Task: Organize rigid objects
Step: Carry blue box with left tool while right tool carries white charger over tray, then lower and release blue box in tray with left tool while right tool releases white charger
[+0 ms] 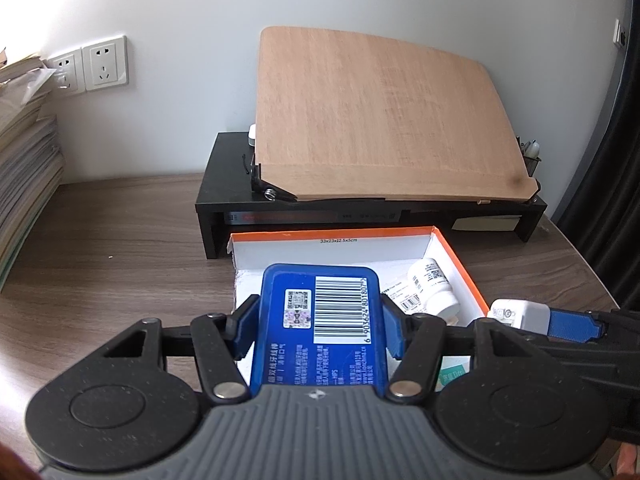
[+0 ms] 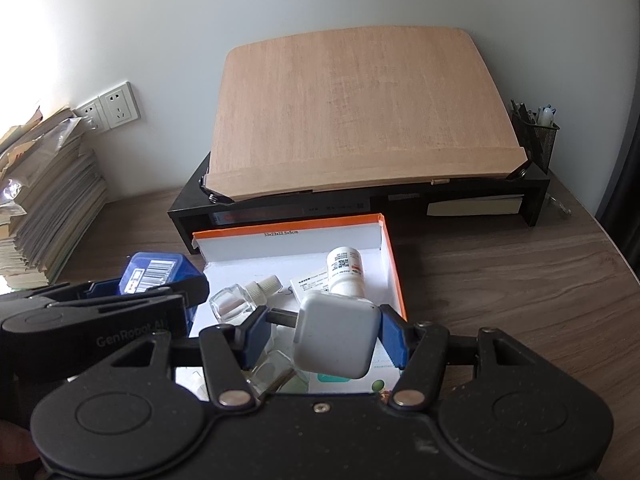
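my left gripper (image 1: 318, 330) clamps a flat blue plastic case with a barcode label (image 1: 320, 328); my right gripper (image 2: 320, 336) grips a white rounded-square charger block (image 2: 336, 336) — both over the orange-edged white cardboard box (image 2: 394, 276). a white pill bottle (image 2: 346, 272) lies inside.

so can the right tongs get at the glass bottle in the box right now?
Probably not: the right tongs are shut on the white charger, so there's no free grip. The glass bottle lies uncovered, just ahead and left.

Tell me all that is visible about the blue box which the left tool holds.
The blue box is a flat case with rounded corners, glossy like plastic or tin. The face shown carries a white barcode label, a small QR sticker and white printed text. The left tool is shut on its two long sides with blue fingers. It hangs above the near left part of the orange-rimmed box, touching nothing else.
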`<act>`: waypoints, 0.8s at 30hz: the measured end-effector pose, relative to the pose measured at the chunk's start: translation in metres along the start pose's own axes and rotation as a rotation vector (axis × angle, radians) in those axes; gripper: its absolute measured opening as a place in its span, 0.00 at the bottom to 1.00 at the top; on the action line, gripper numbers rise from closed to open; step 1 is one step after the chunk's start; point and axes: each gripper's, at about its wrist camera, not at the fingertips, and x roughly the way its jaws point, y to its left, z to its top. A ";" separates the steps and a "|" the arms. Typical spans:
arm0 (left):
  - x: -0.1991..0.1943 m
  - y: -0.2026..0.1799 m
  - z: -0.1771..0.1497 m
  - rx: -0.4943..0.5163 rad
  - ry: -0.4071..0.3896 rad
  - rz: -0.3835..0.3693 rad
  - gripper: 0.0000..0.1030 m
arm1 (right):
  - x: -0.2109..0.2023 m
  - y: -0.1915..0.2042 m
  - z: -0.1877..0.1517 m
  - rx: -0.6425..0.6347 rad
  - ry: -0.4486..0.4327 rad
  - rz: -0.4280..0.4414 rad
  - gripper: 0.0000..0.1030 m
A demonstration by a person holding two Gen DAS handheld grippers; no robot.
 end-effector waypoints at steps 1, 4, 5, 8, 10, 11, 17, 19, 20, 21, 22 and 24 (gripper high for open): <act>0.002 0.000 0.001 0.000 0.003 -0.002 0.60 | 0.001 0.000 0.000 0.002 0.001 -0.001 0.69; 0.005 0.000 0.002 0.002 0.009 -0.006 0.60 | 0.004 0.000 0.000 0.006 0.007 -0.005 0.69; 0.006 0.000 0.002 0.002 0.012 -0.008 0.60 | 0.005 0.000 0.000 0.007 0.008 -0.006 0.69; 0.009 0.000 0.003 0.005 0.017 -0.010 0.60 | 0.008 0.000 0.000 0.008 0.015 -0.008 0.69; 0.012 0.001 0.003 0.003 0.021 -0.011 0.60 | 0.011 0.000 0.000 0.010 0.020 -0.009 0.69; 0.013 0.001 0.004 0.001 0.023 -0.013 0.60 | 0.012 0.000 0.000 0.012 0.022 -0.011 0.69; 0.020 0.002 0.006 0.005 0.034 -0.015 0.60 | 0.017 -0.001 0.000 0.018 0.033 -0.013 0.69; 0.023 0.002 0.006 0.003 0.037 -0.014 0.60 | 0.019 -0.002 0.000 0.021 0.038 -0.016 0.69; 0.024 0.003 0.006 0.001 0.040 -0.014 0.60 | 0.020 -0.002 0.001 0.023 0.041 -0.017 0.69; 0.025 0.003 0.007 -0.001 0.042 -0.014 0.60 | 0.021 -0.002 0.001 0.025 0.043 -0.018 0.69; 0.027 0.004 0.007 -0.001 0.045 -0.012 0.60 | 0.022 -0.002 0.001 0.026 0.045 -0.020 0.69; 0.030 0.005 0.007 -0.002 0.052 -0.012 0.60 | 0.024 -0.001 0.001 0.026 0.052 -0.022 0.69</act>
